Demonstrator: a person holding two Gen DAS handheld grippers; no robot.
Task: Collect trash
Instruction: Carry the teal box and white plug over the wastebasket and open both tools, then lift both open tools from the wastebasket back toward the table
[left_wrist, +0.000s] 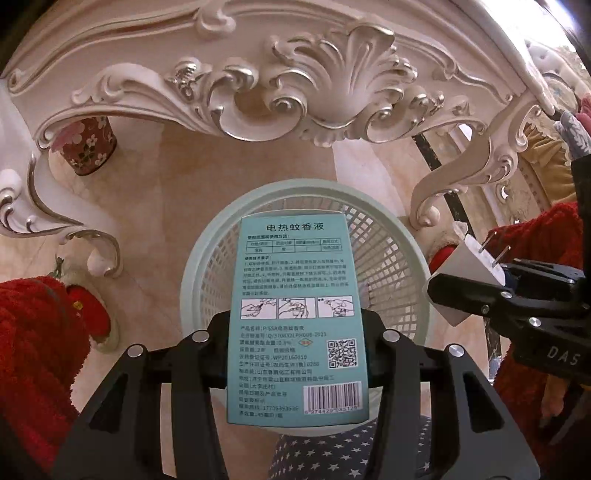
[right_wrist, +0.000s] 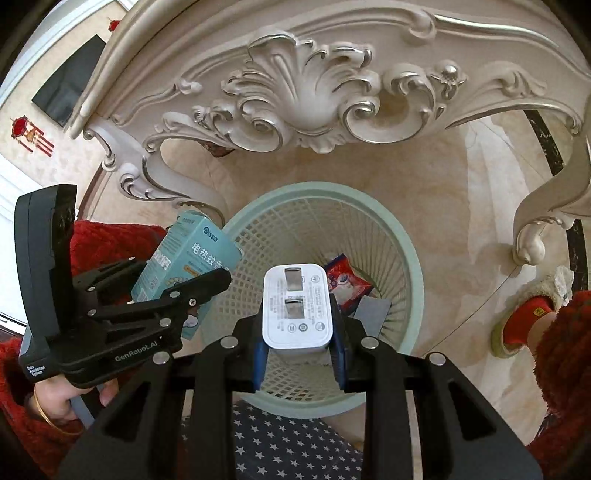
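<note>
I have the left gripper (left_wrist: 295, 332) clamped on the long sides of a teal mosquito-liquid box (left_wrist: 297, 321); its printed back panel of instructions, QR code and barcode faces my camera. Thin card like this should be light and easily crushed, so I judge a gentle hold across the narrow width is right. The box hangs directly ahead of the fingers, over the mouth of the pale green lattice wastebasket (left_wrist: 388, 236) under the carved white table (left_wrist: 295, 92). The right gripper (right_wrist: 297, 334) is closed on a white plug-in adapter (right_wrist: 295, 306), pinched by its two flat sides with its prongs toward the basket. It looks like a hard, smooth plastic shell, probably slippery. Beyond those fingers, a red-and-white snack wrapper (right_wrist: 345, 282) already lies inside the basket.
</note>
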